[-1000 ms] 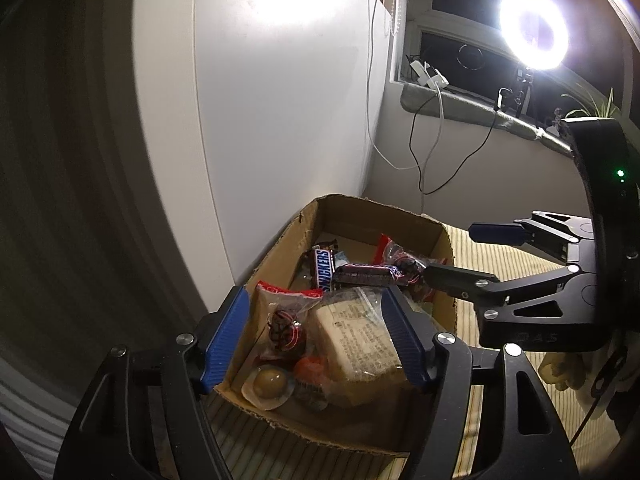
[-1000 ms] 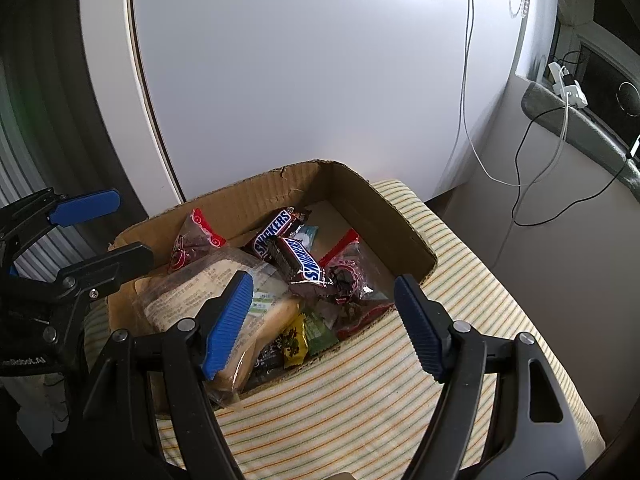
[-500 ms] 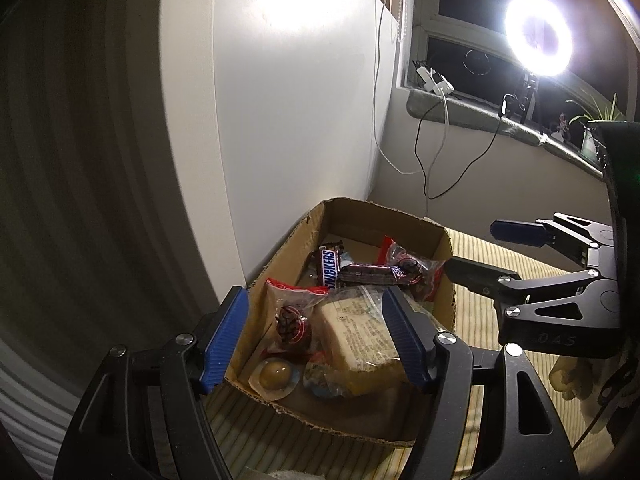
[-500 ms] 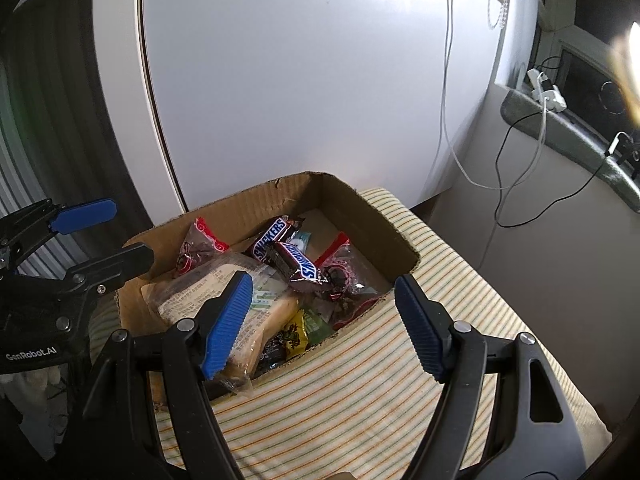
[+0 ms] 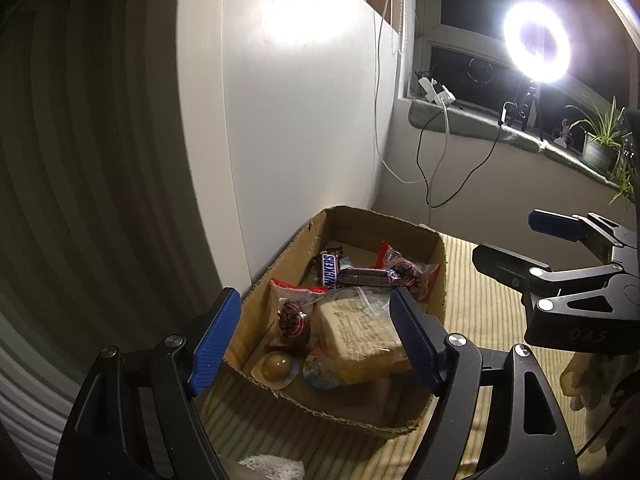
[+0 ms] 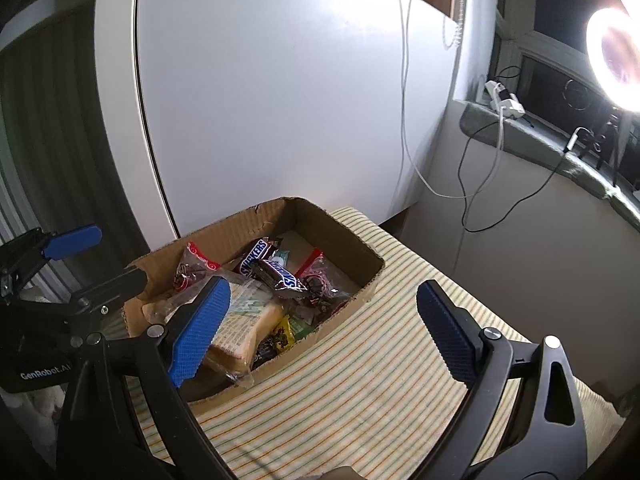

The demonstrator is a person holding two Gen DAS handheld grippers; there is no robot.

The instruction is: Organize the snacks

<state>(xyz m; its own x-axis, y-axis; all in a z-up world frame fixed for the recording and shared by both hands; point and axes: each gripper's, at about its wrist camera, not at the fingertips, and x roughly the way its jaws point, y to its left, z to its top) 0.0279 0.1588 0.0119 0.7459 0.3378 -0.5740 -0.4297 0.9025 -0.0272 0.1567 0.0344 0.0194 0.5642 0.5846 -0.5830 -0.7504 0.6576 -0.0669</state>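
On the striped surface, against a white panel, a cardboard box is sitting with its top open, and the snacks are all lying inside it. Two Snickers bars are crossing each other near the middle of the box, one resting on top of the other. A big clear-wrapped yellowish block is filling the near part, and a red-topped clear packet of dark sweets is leaning beside it on the left. Another red-edged packet is lying toward the far right wall of the box. A round brownish item in a clear cup is sitting at the near left corner (its label is too small to read).

Both tools are hovering above the box, touching nothing. The left tool is holding its blue-padded fingers spread wide over the near end of the box. The right tool is likewise gaping, empty, over the box's right rim. A ring light is glowing by the far window.
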